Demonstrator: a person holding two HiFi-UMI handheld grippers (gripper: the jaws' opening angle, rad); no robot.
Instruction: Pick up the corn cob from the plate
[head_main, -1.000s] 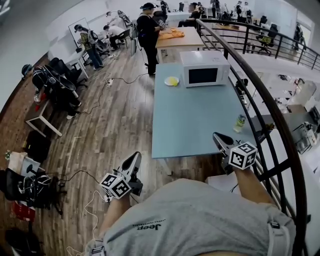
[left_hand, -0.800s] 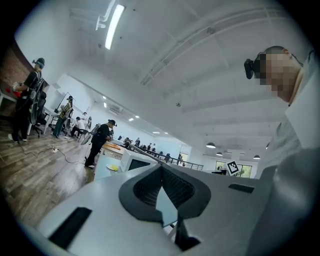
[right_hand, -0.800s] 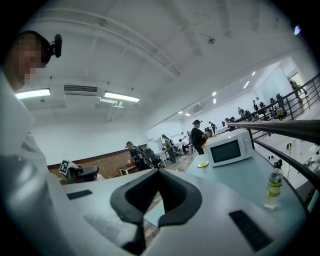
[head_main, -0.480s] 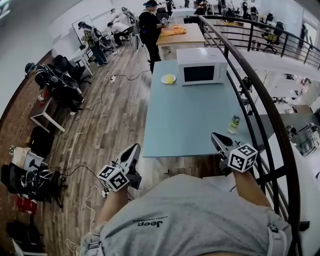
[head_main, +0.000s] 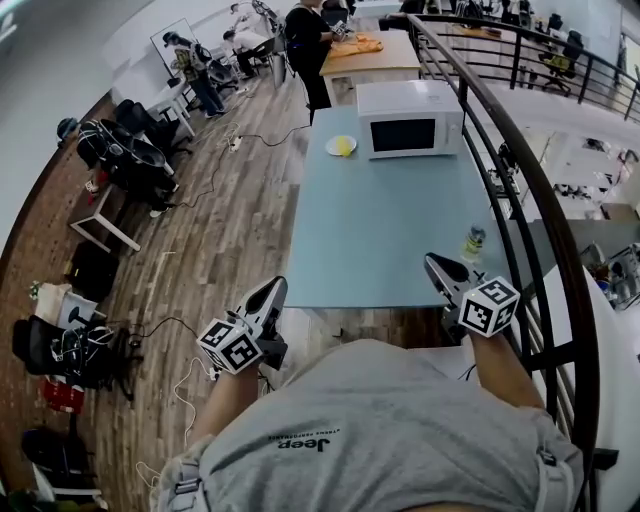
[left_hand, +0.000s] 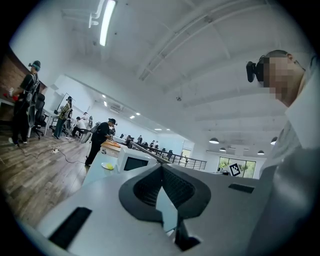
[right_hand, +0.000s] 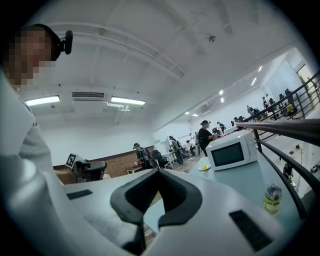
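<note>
The yellow corn cob (head_main: 343, 146) lies on a small white plate (head_main: 334, 149) at the far end of the light blue table (head_main: 385, 235), left of the white microwave (head_main: 410, 118). My left gripper (head_main: 274, 294) hangs over the wooden floor just off the table's near left corner, shut and empty. Above the near right edge, my right gripper (head_main: 436, 268) is also shut with nothing in it. Both point level toward the far end. The plate (left_hand: 107, 166) shows small in the left gripper view beyond the left gripper (left_hand: 161, 167), and the plate (right_hand: 204, 167) also beyond the right gripper (right_hand: 159, 172).
A small bottle (head_main: 473, 243) stands near the table's right edge, close ahead of my right gripper. A dark railing (head_main: 520, 190) runs along the right. A person (head_main: 308, 35) works at a wooden table behind the microwave. Chairs, bags and cables lie on the floor at left.
Both grippers have moved forward toward the table's near edge, still shut. The table and microwave look slightly nearer in the head view.
</note>
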